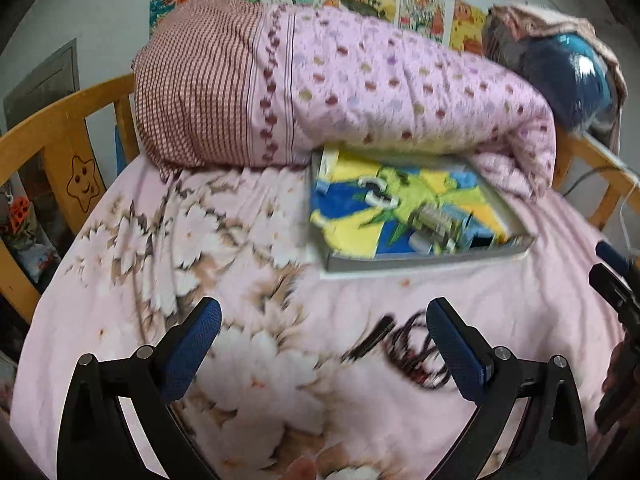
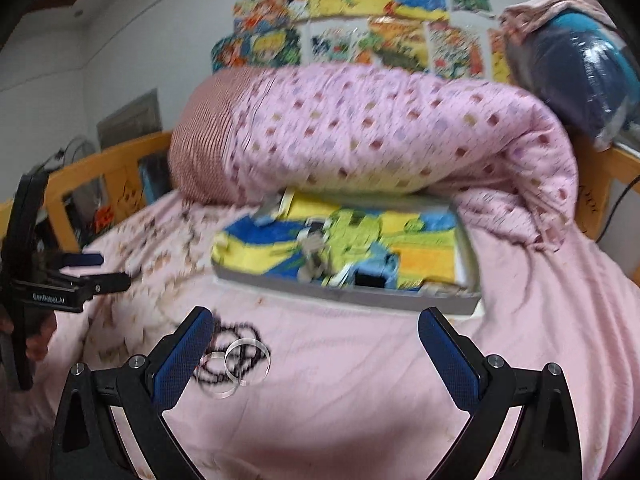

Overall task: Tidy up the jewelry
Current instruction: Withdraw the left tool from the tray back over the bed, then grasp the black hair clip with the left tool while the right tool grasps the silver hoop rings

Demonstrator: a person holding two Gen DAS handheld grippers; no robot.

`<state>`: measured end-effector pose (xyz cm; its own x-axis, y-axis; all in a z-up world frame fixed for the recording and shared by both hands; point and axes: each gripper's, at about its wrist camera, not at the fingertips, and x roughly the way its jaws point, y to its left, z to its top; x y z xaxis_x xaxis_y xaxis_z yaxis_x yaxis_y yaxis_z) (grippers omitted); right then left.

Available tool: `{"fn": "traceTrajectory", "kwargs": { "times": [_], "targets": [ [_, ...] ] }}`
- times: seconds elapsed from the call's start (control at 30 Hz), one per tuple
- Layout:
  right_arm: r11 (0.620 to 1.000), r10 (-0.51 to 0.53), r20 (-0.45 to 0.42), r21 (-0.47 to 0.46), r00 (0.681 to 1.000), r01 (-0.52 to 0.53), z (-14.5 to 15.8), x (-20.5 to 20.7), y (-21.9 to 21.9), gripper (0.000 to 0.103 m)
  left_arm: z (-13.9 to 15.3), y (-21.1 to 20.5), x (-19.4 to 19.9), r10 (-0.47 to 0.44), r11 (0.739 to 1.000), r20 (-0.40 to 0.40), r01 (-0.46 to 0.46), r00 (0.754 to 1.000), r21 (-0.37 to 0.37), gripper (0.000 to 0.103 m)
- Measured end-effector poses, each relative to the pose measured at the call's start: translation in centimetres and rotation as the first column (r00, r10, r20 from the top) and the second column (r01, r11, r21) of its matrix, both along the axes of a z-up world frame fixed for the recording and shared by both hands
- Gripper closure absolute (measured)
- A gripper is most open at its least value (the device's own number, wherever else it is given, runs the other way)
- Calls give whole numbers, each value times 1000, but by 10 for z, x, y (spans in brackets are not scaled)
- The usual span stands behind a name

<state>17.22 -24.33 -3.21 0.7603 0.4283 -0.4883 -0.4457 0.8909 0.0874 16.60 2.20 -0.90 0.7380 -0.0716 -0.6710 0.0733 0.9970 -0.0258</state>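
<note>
A shallow box [image 1: 420,258] with a bright blue, yellow and green lining lies on the bed and holds several small jewelry pieces; it also shows in the right wrist view [image 2: 352,294]. A dark beaded necklace [image 1: 416,346] lies on the pink sheet just left of my left gripper's right finger. In the right wrist view the necklace [image 2: 236,330] lies with two clear bangles [image 2: 246,360] beside the left finger. My left gripper [image 1: 324,344] is open and empty. My right gripper [image 2: 316,350] is open and empty. The left gripper also shows at the right wrist view's left edge [image 2: 84,276].
A rolled pink dotted quilt [image 1: 360,92] lies behind the box and overhangs its far edge. A wooden bed rail [image 1: 60,140] runs round the mattress. A blue bag [image 1: 572,80] sits at the back right. Posters cover the wall.
</note>
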Motion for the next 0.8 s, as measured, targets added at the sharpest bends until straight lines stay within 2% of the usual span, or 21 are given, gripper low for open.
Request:
{"fn": "traceTrajectory", "kwargs": {
  "times": [0.33,0.67,0.8],
  "targets": [
    [990,101,-96,-87,990,-110,-31,1,21,0,-41,-3,3,-38,995,-117,48,992,84,3],
    [983,115,-207,-116,971,-141,-54,18,30,0,-66,-16,15,-120,980,-188,146,975,134,3],
    [985,121,-221,-98,968,-145,-57,23,30,0,-75,-19,22,-153,974,-207,182,966,133,3]
  ]
}}
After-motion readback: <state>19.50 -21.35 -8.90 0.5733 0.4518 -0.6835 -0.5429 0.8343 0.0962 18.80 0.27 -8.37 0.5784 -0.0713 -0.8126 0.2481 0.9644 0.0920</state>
